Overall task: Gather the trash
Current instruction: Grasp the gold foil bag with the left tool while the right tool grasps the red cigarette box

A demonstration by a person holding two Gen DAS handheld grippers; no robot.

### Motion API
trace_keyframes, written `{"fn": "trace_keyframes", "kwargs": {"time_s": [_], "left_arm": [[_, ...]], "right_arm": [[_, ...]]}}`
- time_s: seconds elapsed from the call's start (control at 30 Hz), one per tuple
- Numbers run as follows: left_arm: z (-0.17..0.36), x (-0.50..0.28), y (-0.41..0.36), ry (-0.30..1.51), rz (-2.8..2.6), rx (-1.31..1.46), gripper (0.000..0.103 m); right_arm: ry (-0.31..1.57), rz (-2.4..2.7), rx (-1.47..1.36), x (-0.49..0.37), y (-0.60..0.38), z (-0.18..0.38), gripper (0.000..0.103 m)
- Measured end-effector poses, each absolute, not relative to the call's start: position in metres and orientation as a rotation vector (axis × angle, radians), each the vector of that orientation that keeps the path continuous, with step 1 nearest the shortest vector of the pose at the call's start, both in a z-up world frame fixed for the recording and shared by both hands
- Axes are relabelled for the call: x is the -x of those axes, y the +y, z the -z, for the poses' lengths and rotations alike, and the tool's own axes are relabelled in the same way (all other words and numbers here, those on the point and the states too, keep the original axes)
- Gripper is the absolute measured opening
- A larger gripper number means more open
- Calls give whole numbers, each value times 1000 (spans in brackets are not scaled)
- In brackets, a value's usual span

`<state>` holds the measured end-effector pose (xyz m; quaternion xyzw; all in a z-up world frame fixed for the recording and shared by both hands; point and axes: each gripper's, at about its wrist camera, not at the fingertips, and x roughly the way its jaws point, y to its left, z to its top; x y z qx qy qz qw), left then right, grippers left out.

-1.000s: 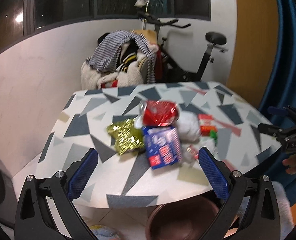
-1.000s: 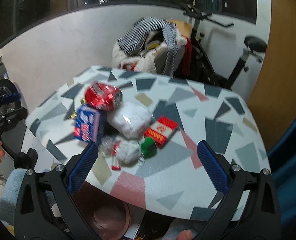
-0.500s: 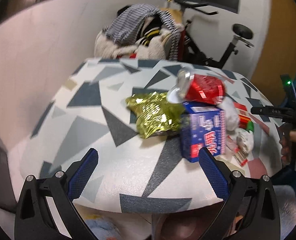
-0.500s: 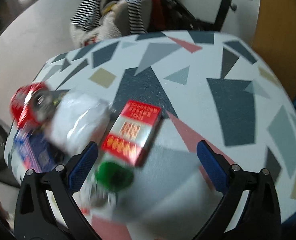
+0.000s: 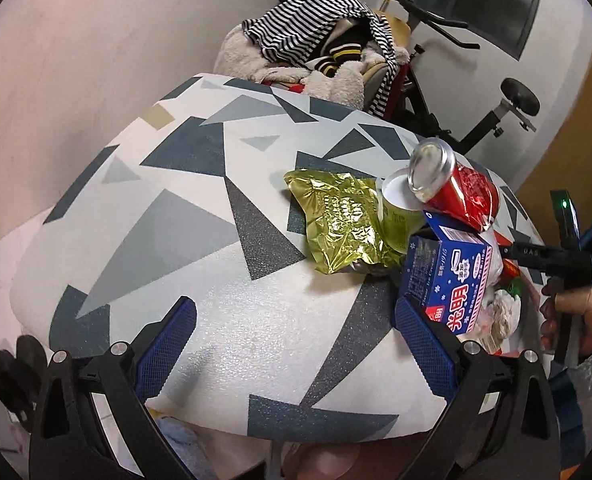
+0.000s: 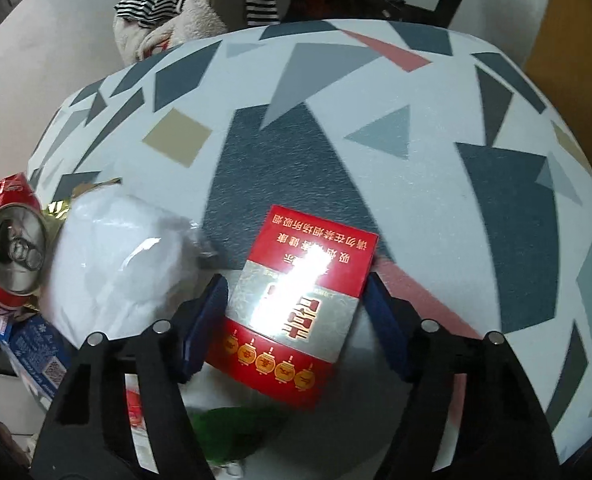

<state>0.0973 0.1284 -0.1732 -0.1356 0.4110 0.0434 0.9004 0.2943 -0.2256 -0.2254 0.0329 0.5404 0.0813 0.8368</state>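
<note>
Trash lies in a heap on a table [image 5: 199, 208] with a geometric pattern. In the left wrist view I see a gold foil wrapper [image 5: 340, 220], a red can [image 5: 452, 184] on its side, a white paper cup [image 5: 396, 196] and a blue box [image 5: 452, 280]. My left gripper [image 5: 291, 344] is open and empty, over the table's near edge, left of the blue box. In the right wrist view my right gripper [image 6: 293, 320] is open with its fingers on either side of a red cigarette pack [image 6: 296, 304]. A white plastic bag [image 6: 119, 264] and the red can [image 6: 7, 248] lie to its left.
A chair piled with striped clothes [image 5: 316, 40] and an exercise bike [image 5: 508, 100] stand behind the table. A green object [image 6: 231, 424] lies under the red pack's near end. The blue box [image 6: 35, 352] sits at the table's left edge.
My right gripper has moved down and forward until its fingers flank the red cigarette pack. My left gripper has moved closer to the table and the gold wrapper.
</note>
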Motion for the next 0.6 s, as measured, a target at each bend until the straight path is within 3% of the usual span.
{"fn": "trace_keyframes", "kwargs": {"time_s": [0.17,0.37,0.53,0.6], "left_arm": [[180,-106,137,870,-54,399,89],[195,-131,160,903,-5,655,68],[202,-173,143,948,18,562,71],[203,-185,133,962,13,486,84]], "right_arm": [[1124,-157,-8,-297,-225,228,70],[1075,-207,-25,-292,-229,224,65],[1016,-227,-98,-274,-247,210,65],[1007,-230,-123,-269,-254,206,65]]}}
